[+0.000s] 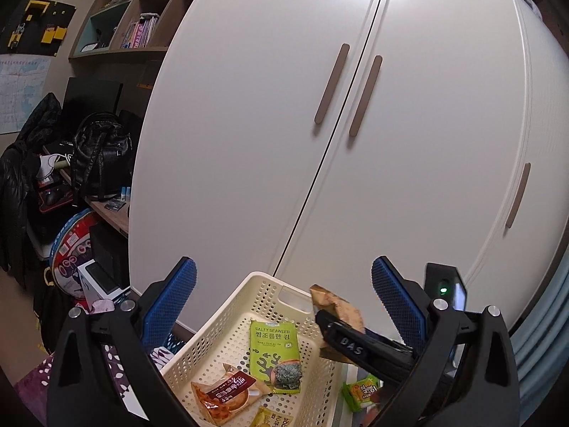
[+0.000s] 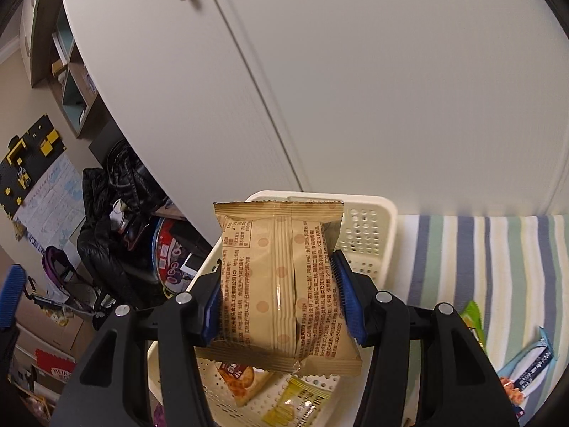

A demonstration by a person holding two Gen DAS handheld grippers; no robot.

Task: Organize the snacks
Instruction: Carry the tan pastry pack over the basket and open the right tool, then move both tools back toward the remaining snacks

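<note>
White wardrobe doors [image 1: 284, 124] fill the background behind a cream perforated basket [image 1: 220, 338] resting on striped bedding [image 2: 498, 267]. Right tongs [image 2: 281, 299] are clenched on a tan snack packet [image 2: 281, 284], held above the basket. Left tongs [image 1: 284, 295] hang spread apart, grasping nothing. Inside the basket lie a green seaweed pack [image 1: 274, 352] and an orange cracker pack [image 1: 227, 395].

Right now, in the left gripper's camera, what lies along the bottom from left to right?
Orange cracker packet → green seaweed packet → tan packet held by the right gripper → small green snack outside the basket.
</note>
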